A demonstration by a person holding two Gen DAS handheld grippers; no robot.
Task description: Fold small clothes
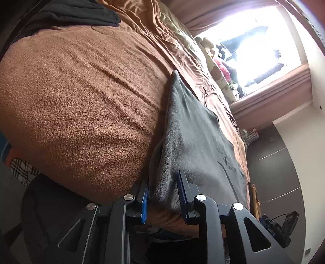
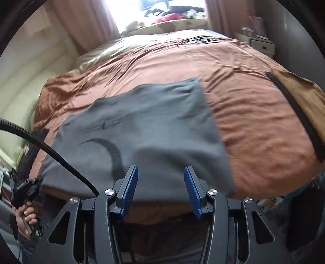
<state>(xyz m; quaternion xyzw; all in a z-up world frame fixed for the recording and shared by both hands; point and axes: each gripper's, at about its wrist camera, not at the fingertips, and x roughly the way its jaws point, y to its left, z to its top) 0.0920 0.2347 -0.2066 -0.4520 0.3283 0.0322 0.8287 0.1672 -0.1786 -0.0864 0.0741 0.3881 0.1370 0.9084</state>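
Holding the near hem, your left gripper has its blue-padded jaws set a little apart with a bunched fold of the grey fleece garment between them; whether the pads actually press on the cloth, you cannot tell from the left wrist view. Your right gripper hangs above the same garment's near edge with its jaws spread wide and nothing between them. A black braided cable arcs across the lower left of the right wrist view, and beyond it your left hand grips the handle of the other tool.

The garment lies flat on the bed at its near edge, a dark curved printed mark facing up, its far right corner squared off. It rests on the brown bed cover, fleecy in the left wrist view and wrinkled farther off.

A tan piece of cloth with a black zip lies at the bed's right edge, well apart from the garment. A black folded cloth sits at the far left. Pink curtains frame a bright window at the head of the bed.
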